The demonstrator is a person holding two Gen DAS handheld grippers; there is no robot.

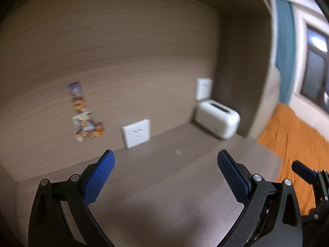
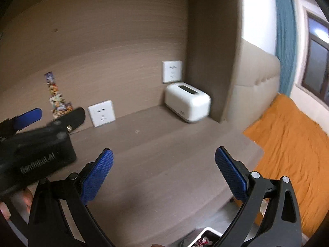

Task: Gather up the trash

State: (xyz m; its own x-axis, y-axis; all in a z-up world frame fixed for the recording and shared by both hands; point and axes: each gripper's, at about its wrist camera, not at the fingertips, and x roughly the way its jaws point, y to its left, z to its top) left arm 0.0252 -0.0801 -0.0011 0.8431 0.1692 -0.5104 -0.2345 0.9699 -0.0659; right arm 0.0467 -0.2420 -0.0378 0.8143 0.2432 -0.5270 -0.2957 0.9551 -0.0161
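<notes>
A tiny pale scrap [image 1: 178,152] lies on the brown tabletop [image 1: 164,185]; it also shows in the right wrist view [image 2: 137,131]. My left gripper [image 1: 165,164] is open and empty, hovering over the tabletop short of the scrap. My right gripper [image 2: 164,161] is open and empty above the table's front part. A white bin [image 2: 205,238] with colourful wrappers inside sits below the table's front edge, partly hidden by my right gripper. The left gripper's black body [image 2: 37,144] shows at the left of the right wrist view.
A white box-shaped device [image 1: 218,119] stands in the back right corner of the alcove. Two white wall sockets [image 1: 136,132] [image 1: 203,88] and colourful stickers [image 1: 84,115] are on the back wall. A bed with an orange cover [image 2: 287,144] lies right of the table.
</notes>
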